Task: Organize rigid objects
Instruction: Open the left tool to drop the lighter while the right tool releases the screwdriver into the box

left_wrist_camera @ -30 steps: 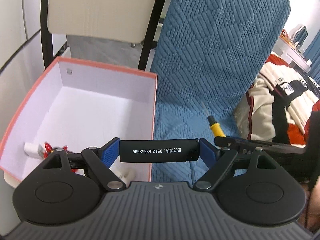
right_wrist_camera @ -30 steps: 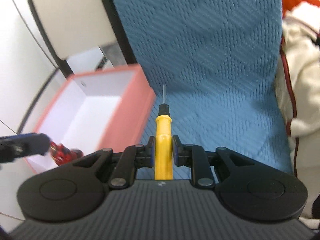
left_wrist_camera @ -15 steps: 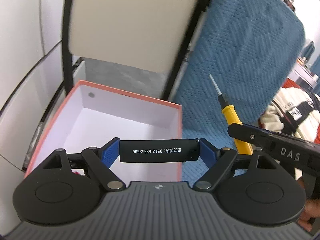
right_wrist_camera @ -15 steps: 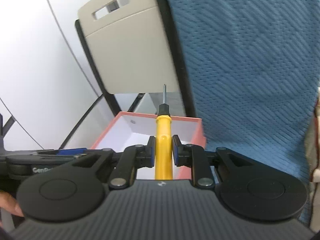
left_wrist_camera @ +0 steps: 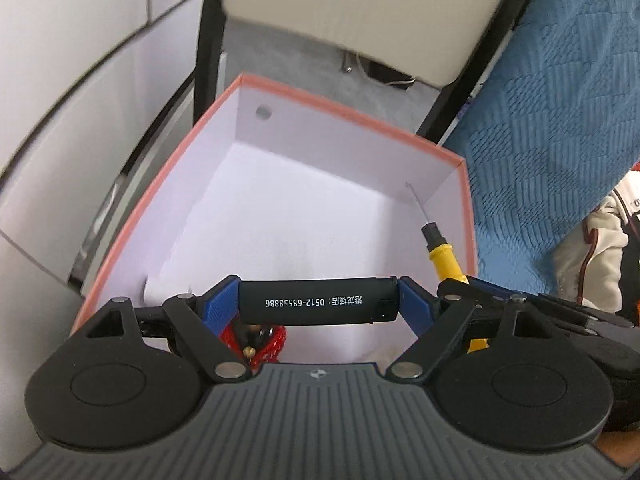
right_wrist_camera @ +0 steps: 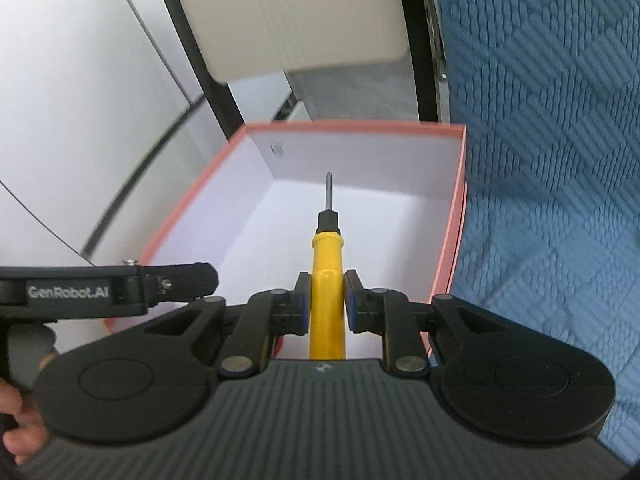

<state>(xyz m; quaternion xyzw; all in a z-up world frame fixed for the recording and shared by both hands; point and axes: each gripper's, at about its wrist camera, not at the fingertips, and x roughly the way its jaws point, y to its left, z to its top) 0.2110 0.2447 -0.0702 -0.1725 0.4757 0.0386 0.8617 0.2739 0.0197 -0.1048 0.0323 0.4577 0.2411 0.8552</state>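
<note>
While the left tool (left_wrist_camera: pixel 318 300) pinches the black lighter (left_wrist_camera: pixel 318 305) endwise and the right tool (right_wrist_camera: pixel 326 300) clamps the yellow screwdriver (right_wrist_camera: pixel 327 276), both hang over the open box (right_wrist_camera: pixel 456 216); lower each near the floor before opening, clear of the red item (left_wrist_camera: pixel 272 340)

the box (left_wrist_camera: pixel 352 120) stands open-topped, white floor bare through the middle and far end, while a red object (left_wrist_camera: pixel 272 340) and a white piece (left_wrist_camera: pixel 164 290) crowd the near left corner. the left gripper (left_wrist_camera: pixel 318 304) with its black bar (left_wrist_camera: pixel 318 304) spans the near side, and the right gripper (right_wrist_camera: pixel 324 300) with the yellow screwdriver (right_wrist_camera: pixel 326 276) fills the right side just beside it, so little gap between the two. beyond the far wall the chair frame (left_wrist_camera: pixel 208 36) blocks the way; the blue cloth (right_wrist_camera: pixel 552 160) lies open to the right.
</note>
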